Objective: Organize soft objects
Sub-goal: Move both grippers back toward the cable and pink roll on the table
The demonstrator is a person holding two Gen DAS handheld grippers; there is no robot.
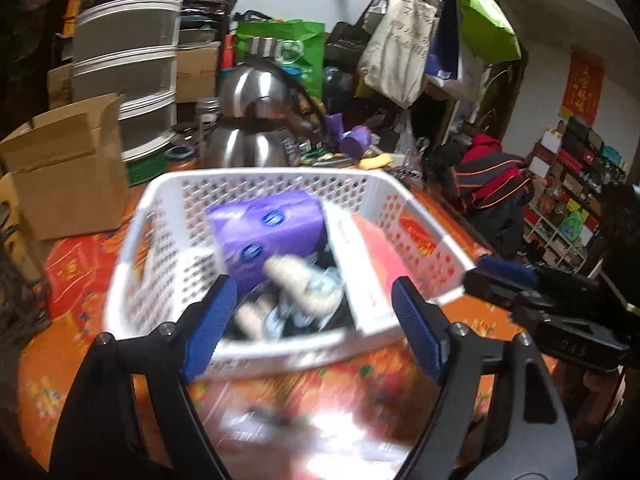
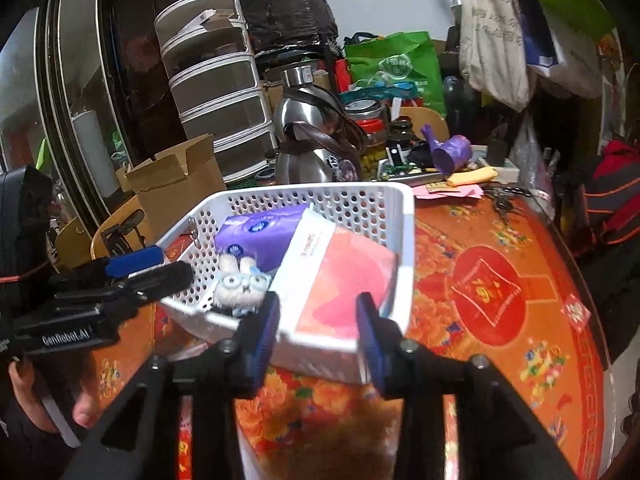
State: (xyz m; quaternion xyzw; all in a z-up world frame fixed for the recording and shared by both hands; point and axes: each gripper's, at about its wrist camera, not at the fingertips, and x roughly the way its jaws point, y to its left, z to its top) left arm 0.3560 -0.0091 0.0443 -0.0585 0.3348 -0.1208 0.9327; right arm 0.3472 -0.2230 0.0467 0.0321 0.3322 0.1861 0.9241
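A white perforated basket [image 1: 168,216] [image 2: 360,200] stands on the orange table. Inside lie a purple tissue pack [image 1: 268,232] [image 2: 260,232], a small plush animal with glasses [image 1: 296,284] [image 2: 240,284] and a white-and-red soft pack [image 1: 372,256] [image 2: 340,292]. My left gripper [image 1: 312,320] is open and empty, just in front of the basket's near rim. My right gripper [image 2: 320,328] is open, its fingers either side of the near end of the white-and-red pack. Each gripper shows in the other's view, the right one [image 1: 508,272] and the left one [image 2: 148,268].
An open cardboard box [image 1: 68,160] [image 2: 176,184] stands left of the basket. A steel kettle [image 1: 256,120] [image 2: 312,132], a drawer stack [image 2: 216,88], jars and a purple balloon-like toy [image 2: 452,152] crowd the back. Bags hang above at right [image 1: 400,40].
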